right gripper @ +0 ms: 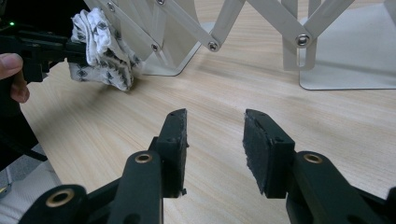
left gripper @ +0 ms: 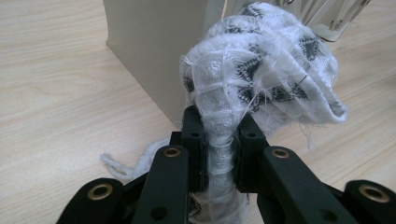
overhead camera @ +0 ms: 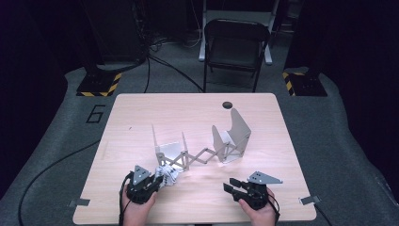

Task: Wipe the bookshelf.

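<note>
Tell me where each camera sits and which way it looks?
High view: above the table, looking forward and down; both hands show.
Left gripper view: on the left gripper, looking along jaws pinching the cloth.
Right gripper view: on the right gripper, jaws open, facing the folding rack.
Shared: cloth and rack.

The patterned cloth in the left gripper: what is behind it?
Behind the cloth stands an upright panel of the expanding metal rack. The cloth covers the panel's right part.
</note>
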Demonstrator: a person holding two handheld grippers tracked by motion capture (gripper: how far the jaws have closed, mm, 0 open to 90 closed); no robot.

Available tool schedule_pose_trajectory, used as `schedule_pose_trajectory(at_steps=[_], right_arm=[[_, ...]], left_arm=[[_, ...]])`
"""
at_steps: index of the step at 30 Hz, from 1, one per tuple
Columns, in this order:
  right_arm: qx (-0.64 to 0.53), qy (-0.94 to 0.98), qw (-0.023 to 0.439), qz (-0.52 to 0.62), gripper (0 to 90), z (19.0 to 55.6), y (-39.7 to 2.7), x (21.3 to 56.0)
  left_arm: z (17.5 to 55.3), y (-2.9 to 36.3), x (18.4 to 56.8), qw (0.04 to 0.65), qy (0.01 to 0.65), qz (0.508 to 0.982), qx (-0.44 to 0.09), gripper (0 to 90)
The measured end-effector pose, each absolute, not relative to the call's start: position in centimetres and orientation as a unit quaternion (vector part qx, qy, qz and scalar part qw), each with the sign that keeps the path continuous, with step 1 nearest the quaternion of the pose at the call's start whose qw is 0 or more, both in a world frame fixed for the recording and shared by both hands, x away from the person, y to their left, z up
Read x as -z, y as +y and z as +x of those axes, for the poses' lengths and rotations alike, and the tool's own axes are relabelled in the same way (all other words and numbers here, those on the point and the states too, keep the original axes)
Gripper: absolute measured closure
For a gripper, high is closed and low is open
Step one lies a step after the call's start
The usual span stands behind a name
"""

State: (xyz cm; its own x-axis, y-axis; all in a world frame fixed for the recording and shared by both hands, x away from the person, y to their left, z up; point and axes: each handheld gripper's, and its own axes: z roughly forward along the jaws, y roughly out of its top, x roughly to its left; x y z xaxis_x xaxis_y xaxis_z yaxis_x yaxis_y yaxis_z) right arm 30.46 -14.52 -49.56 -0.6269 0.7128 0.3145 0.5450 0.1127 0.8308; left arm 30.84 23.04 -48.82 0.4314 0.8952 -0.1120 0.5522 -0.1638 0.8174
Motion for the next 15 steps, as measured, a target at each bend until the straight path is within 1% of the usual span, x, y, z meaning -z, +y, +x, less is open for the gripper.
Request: schedule_pose_trajectory(at_steps=[3, 8, 15], right_arm=[[-0.515, 0.74, 0.085, 0.425, 59.8, 30.4, -14.6, 49.5], [-0.517, 0.738, 0.082, 0.427, 59.7, 30.4, -14.6, 49.4], [-0.52, 0.732, 0.086, 0.433, 59.3, 30.5, -15.0, 49.3]], left_arm=[[30.4, 23.4, 47.8, 0.439, 0.491, 0.72, -0.218, 78.3], [29.7, 25.3, 45.7, 0.458, 0.492, 0.698, -0.246, 78.2], [29.5, 29.5, 44.5, 0.472, 0.535, 0.646, -0.272, 78.2]])
